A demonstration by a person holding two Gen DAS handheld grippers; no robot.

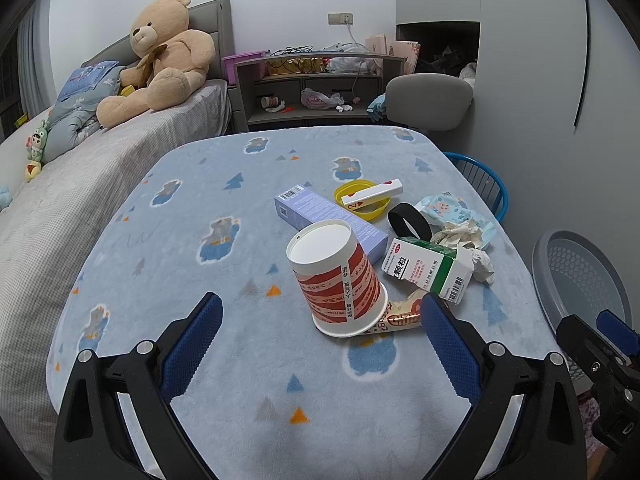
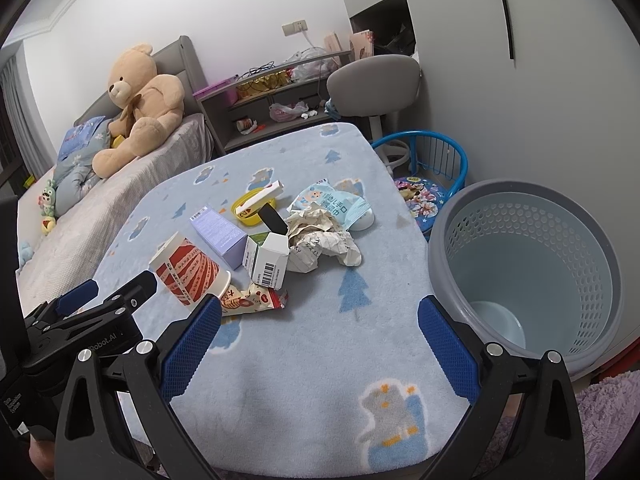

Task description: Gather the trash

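Both tools gaping, holding nothing: left tool (image 1: 320,316) nearing upturned paper cup (image 1: 336,280) mid-table (image 1: 180,240); cup prob. light, crushable, so pinching its sidewall gently; right tool (image 2: 319,320) hovering beside basket (image 2: 528,276).

I see a table (image 1: 168,240) under a blue fleece cover, carrying an upturned paper cup (image 1: 338,280), a snack wrapper (image 1: 402,316) (partly under the cup), a purple box (image 1: 320,212), a medicine carton (image 1: 426,270), crumpled paper (image 1: 466,242), a wipes packet (image 1: 448,208), and a yellow lid (image 1: 362,200).
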